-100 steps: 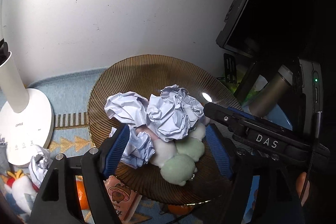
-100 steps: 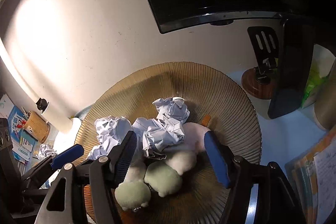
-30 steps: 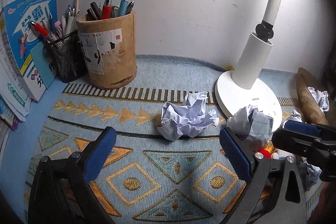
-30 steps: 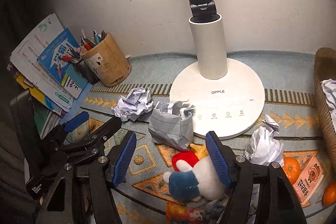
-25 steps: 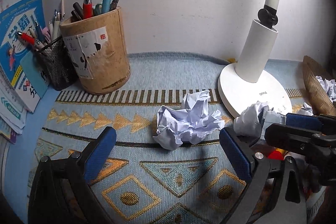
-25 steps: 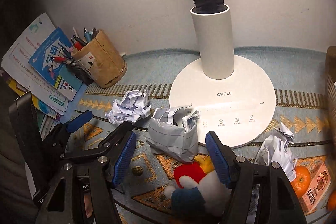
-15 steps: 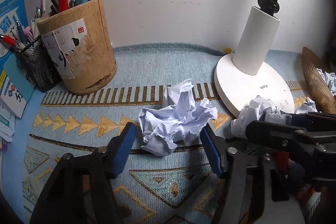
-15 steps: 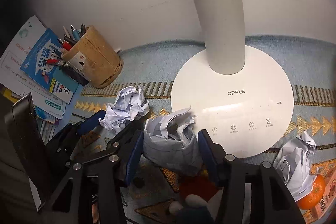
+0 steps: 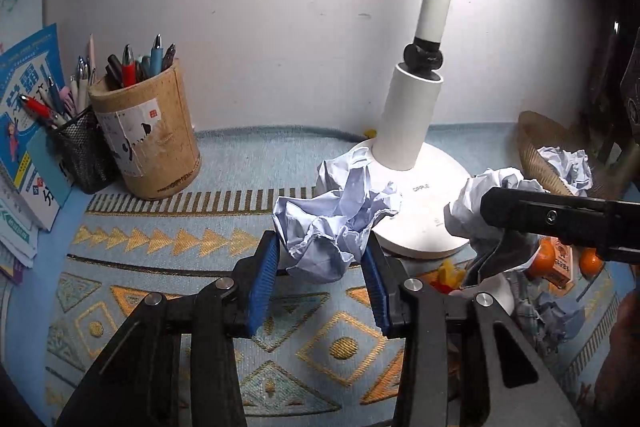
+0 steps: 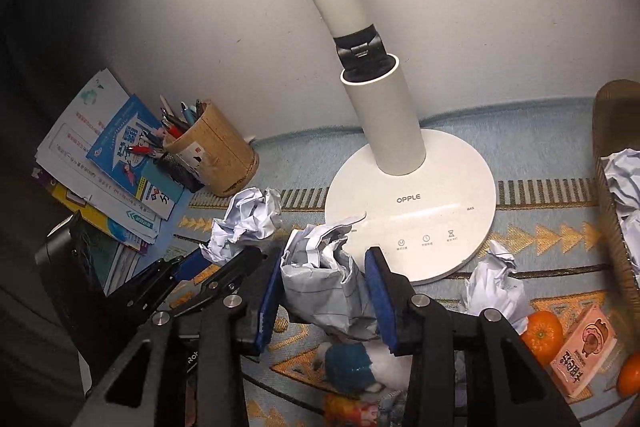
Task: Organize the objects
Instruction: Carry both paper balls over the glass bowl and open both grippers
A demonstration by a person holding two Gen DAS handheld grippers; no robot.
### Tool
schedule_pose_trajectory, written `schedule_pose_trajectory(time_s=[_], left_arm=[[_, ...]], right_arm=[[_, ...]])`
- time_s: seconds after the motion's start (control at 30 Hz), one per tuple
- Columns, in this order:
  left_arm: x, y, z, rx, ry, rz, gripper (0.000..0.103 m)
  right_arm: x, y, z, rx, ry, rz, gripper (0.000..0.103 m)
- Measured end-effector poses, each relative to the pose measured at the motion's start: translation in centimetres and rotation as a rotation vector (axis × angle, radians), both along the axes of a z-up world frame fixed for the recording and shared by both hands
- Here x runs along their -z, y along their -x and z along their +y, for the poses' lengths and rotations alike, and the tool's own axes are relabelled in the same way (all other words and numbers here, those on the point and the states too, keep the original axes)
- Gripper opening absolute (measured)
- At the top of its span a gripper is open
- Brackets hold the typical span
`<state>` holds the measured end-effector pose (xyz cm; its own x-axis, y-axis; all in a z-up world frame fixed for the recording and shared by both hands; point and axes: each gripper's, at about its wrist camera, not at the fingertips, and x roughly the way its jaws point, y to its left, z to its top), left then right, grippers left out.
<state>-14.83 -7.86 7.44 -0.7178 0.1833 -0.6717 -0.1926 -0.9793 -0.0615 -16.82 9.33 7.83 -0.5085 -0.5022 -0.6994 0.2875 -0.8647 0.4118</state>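
Observation:
My left gripper [image 9: 320, 267] is shut on a crumpled white paper ball [image 9: 336, 219] and holds it above the patterned mat. My right gripper [image 10: 324, 291] is shut on a second crumpled lined paper ball [image 10: 324, 275], just in front of the lamp base. The left gripper and its ball [image 10: 248, 223] also show in the right wrist view, to the left. The right gripper's ball [image 9: 480, 211] shows in the left wrist view at right. A brown ribbed plate [image 9: 536, 147] with paper balls in it sits at the far right.
A white desk lamp [image 10: 412, 203] stands mid-mat. A cork pen holder [image 9: 148, 143], a mesh pen cup and booklets [image 10: 104, 163] are at left. Another paper ball [image 10: 496, 283], oranges [image 10: 542, 331], a pink carton [image 10: 584, 351] and a plush toy [image 10: 360, 363] lie at front right.
Both grippers closed on their paper balls and lifted them off the mat. A few seconds earlier both were open over the brown plate.

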Motion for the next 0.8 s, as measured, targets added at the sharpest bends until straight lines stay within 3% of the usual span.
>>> schedule_pose_trajectory(time_s=[0.2,0.4,0.47,0.63,0.8], left_arm=[[-3.4,-1.5,7.2,0.132,0.071,0.085,0.038],[-6.2,-1.9,15.5,0.275,-0.022,0.105,0.038],[-6.4,-2.0,18.8,0.305,-0.017,0.116,0.038],[-4.6,-0.8,26.2,0.380,-0.030,0.064,0.038],[-1.8,0.4,30.9,0.412,-0.032,-0.003,0.038]], right_arm=[[-2.9,-3.3,6.0,0.066,0.023,0.056,0.040],[-6.8,-5.8,14.5,0.192,-0.001,0.154,0.041],[-7.6,-6.3,17.8,0.251,-0.015,0.185,0.041],[-6.7,-5.0,25.8,0.390,-0.073,0.164,0.041],[-3.6,-2.6,30.4,0.458,-0.128,0.095,0.042]])
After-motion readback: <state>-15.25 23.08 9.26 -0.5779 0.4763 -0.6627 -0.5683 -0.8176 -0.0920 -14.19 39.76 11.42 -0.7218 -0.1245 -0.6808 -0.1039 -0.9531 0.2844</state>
